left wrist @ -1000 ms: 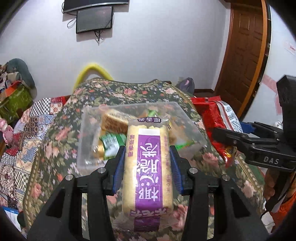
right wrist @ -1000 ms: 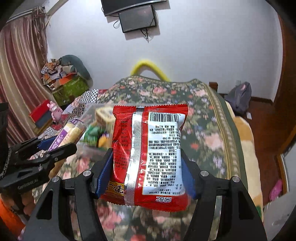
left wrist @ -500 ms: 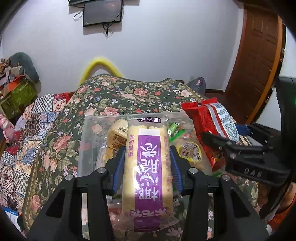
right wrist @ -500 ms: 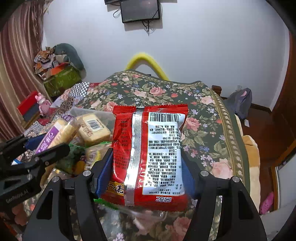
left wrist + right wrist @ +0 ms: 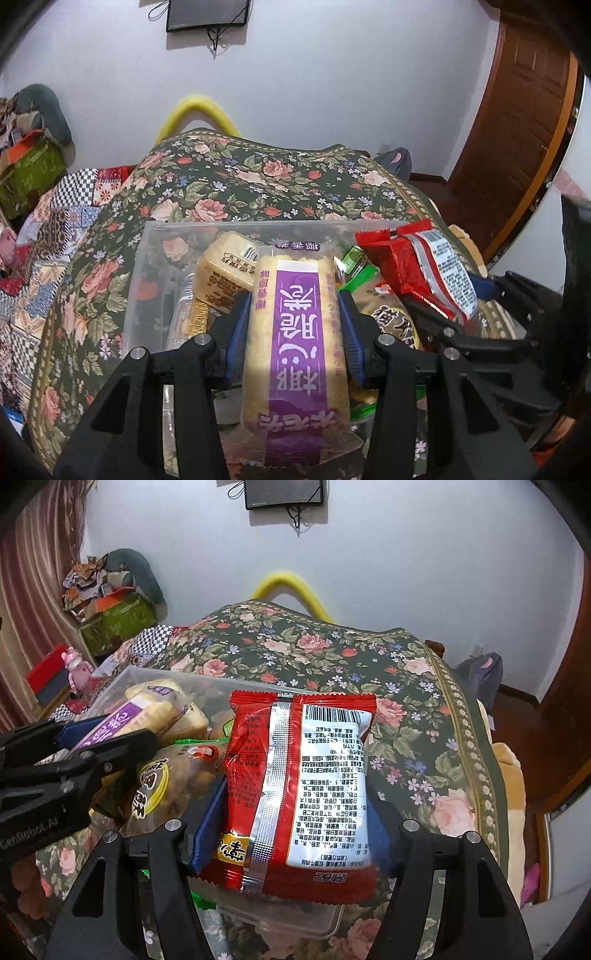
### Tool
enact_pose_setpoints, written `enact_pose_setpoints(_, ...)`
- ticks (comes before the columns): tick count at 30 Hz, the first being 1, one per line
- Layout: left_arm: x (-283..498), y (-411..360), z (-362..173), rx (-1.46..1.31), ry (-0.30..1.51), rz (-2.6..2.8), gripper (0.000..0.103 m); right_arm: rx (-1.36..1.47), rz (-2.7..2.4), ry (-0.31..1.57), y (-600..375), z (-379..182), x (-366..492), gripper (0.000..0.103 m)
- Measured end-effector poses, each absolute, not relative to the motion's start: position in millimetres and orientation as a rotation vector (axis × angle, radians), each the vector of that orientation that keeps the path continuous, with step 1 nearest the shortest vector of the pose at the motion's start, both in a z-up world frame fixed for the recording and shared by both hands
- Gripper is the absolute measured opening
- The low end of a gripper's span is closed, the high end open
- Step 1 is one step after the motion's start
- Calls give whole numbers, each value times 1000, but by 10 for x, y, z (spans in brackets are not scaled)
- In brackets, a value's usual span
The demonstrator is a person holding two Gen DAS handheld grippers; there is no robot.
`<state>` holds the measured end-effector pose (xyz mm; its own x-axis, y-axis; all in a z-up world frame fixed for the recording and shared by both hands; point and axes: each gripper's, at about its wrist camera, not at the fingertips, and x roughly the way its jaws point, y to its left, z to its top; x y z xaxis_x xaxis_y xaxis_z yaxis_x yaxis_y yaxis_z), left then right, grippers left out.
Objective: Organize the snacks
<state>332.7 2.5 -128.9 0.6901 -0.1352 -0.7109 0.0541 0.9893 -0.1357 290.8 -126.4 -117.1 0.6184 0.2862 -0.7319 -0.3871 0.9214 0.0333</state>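
My left gripper (image 5: 293, 325) is shut on a long yellow snack pack with a purple label (image 5: 295, 332) and holds it over a clear plastic box (image 5: 155, 236) on the floral table. My right gripper (image 5: 291, 812) is shut on a red snack bag (image 5: 299, 786) and holds it over the box's right part (image 5: 317, 923). The box holds several snacks: a tan wrapped cake (image 5: 221, 273), a brown pack with a yellow logo (image 5: 159, 786) and green packets. The red bag (image 5: 424, 266) shows at the right of the left wrist view; the purple pack (image 5: 122, 720) at the left of the right wrist view.
The floral tablecloth (image 5: 258, 177) stretches beyond the box to a white wall. A yellow curved tube (image 5: 195, 110) rises behind the table. A patchwork cloth (image 5: 44, 229) and boxes lie at the left. A wooden door (image 5: 517, 129) is at the right.
Both grippers have moved forward and down over the clear box, which now looks closer and larger. Both packs remain held.
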Motion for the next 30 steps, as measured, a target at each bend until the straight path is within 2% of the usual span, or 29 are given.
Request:
enact_pose_setpoints(2, 3334, 35, -1299, -114, 810, -108, 48, -128, 386, 824, -1275, -1172, 2905, 66)
enact_pose_setpoints(4, 3333, 37, -1298, -109, 811, -96, 54, -127, 384, 831, -1283, -1172, 2901, 66)
enact_pose_setpoints(6, 3310, 57, -1287, -106, 810, -86, 59, -124, 388, 837, -1302, -1150, 2877, 73)
enact_pose_setpoints(9, 3244, 111, -1242, -119, 808, -90, 60, -124, 400, 818, -1330, -1094, 2830, 77)
enact_pose_setpoints(13, 3056, 162, -1078, -119, 765, -79, 60, -135, 411, 779, -1348, -921, 2666, 77)
enact_pose_setpoints(30, 1511, 188, 193, -73, 423, -99, 61, -15, 464, 479, -1535, 215, 1461, 77)
